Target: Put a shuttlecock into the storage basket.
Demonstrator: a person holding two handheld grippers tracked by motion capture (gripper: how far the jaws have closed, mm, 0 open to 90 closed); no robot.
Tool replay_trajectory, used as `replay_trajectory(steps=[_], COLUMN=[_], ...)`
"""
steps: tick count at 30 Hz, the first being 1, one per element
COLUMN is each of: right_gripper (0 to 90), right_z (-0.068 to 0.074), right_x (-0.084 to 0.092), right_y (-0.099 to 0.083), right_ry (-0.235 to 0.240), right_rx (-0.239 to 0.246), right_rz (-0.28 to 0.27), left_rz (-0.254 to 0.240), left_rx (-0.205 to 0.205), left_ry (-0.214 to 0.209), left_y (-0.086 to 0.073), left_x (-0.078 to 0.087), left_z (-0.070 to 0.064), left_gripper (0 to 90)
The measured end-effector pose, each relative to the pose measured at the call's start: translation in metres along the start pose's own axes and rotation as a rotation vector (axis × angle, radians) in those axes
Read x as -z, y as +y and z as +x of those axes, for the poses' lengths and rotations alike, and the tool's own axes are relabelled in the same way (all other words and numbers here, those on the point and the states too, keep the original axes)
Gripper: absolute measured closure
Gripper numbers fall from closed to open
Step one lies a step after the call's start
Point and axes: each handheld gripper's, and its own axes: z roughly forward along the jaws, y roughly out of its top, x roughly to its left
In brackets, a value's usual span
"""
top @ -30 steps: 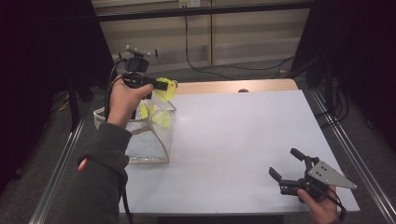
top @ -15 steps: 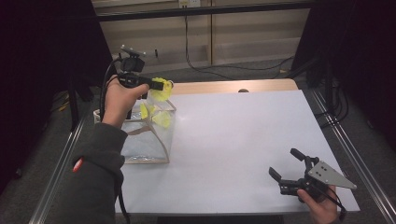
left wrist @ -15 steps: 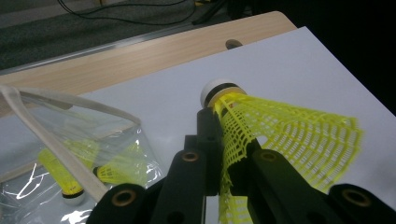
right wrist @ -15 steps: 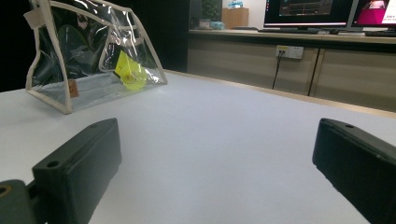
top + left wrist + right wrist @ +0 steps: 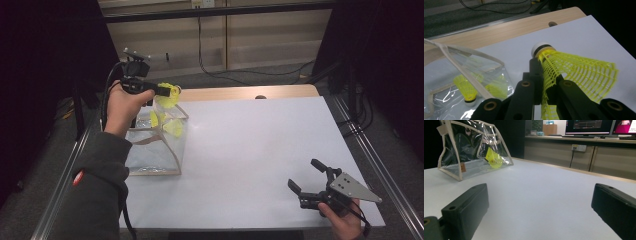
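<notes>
Yellow mesh shuttlecock (image 5: 574, 72) pinched in closed left gripper (image 5: 167, 91), held above the clear pouch (image 5: 155, 150)

Left hand (image 5: 122, 107) raised, forearm reaching forward over the pouch's open top at the white table (image 5: 260, 150) left edge; more yellow shuttlecocks (image 5: 172, 127) lie inside. Right gripper (image 5: 307, 182), jaws wide apart and empty, rests low at the near right corner, well apart

Yellow mesh shuttlecock (image 5: 574, 70), white cork tip with black band, pinched at skirt in left claw (image 5: 544, 82), lying near level above open top of clear beige-trimmed bag (image 5: 155, 145) holding more yellow shuttlecocks (image 5: 172, 129).
</notes>
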Motion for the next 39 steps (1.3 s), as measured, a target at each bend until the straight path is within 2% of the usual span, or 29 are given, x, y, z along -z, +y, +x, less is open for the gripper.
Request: replay_trajectory(steps=[39], right_gripper=[1.3], right_z=[0.0], right_x=[0.0], right_y=[0.0], right_ry=[0.001], right_rx=[-0.002], right_rz=[0.004], left_rz=[-0.008], left_rx=[0.025], left_ry=[0.038], left_y=[-0.007], left_x=[0.018], left_z=[0.017], left_gripper=[87.1])
